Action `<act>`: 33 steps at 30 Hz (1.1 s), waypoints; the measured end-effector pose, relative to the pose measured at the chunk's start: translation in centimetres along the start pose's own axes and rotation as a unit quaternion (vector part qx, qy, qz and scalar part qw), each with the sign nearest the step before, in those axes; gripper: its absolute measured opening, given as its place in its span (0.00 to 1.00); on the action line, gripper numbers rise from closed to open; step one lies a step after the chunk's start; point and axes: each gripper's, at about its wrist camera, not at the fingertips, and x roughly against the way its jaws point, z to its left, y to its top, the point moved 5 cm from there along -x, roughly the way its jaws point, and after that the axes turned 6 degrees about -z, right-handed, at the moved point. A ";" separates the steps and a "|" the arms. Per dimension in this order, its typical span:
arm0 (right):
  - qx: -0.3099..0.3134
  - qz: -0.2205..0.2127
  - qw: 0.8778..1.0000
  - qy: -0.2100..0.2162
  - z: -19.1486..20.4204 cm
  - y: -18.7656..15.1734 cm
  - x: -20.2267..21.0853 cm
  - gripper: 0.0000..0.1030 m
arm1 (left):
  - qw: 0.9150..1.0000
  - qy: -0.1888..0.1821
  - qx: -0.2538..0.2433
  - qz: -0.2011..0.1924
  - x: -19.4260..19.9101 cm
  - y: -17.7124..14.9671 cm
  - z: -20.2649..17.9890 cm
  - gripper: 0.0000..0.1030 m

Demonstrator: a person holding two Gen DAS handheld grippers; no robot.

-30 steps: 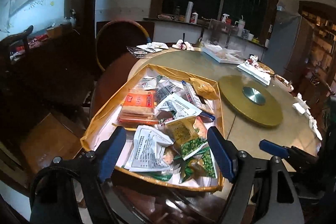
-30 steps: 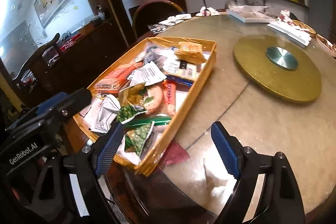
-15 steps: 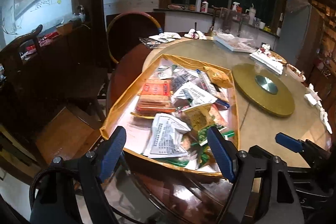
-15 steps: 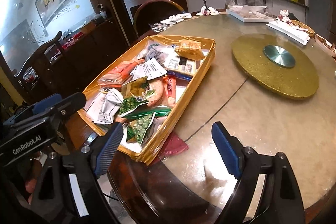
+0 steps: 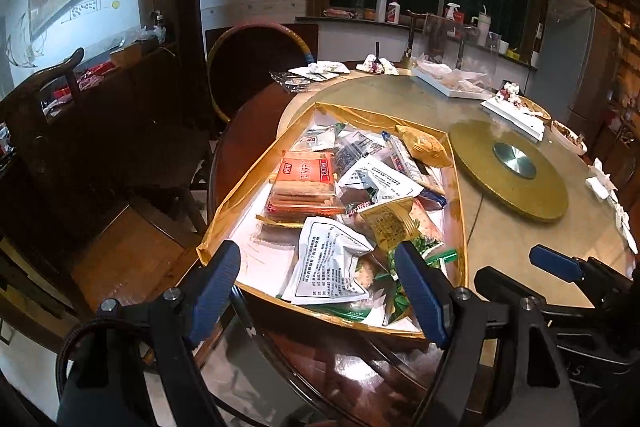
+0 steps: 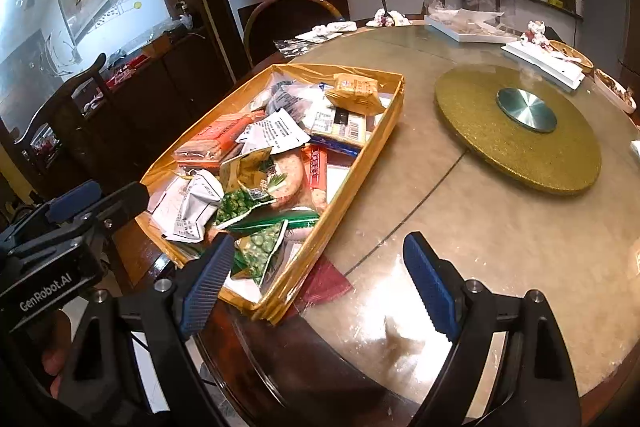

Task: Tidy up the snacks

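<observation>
Snacks: crinkled packets heaped loose in a gold tray at the near edge of the desk.
Look: white, green, orange wrappers overlapping, some torn open.
Risk: slick film may slip; lifting one may drag its neighbours out.
Left gripper: jaws spread, empty, above the tray's near end.
Right gripper: jaws spread, empty, over the tray's corner.

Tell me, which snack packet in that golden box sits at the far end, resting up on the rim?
The yellow-orange packet at the far corner of the golden box. It leans on the rim above the pile; the white, green and red packets lie lower inside.
</observation>
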 end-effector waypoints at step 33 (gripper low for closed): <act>0.002 -0.001 1.000 0.002 0.9 1.9 -1.1 0.84 | 0.999 0.023 -0.013 0.028 -1.9 -0.3 1.3 0.77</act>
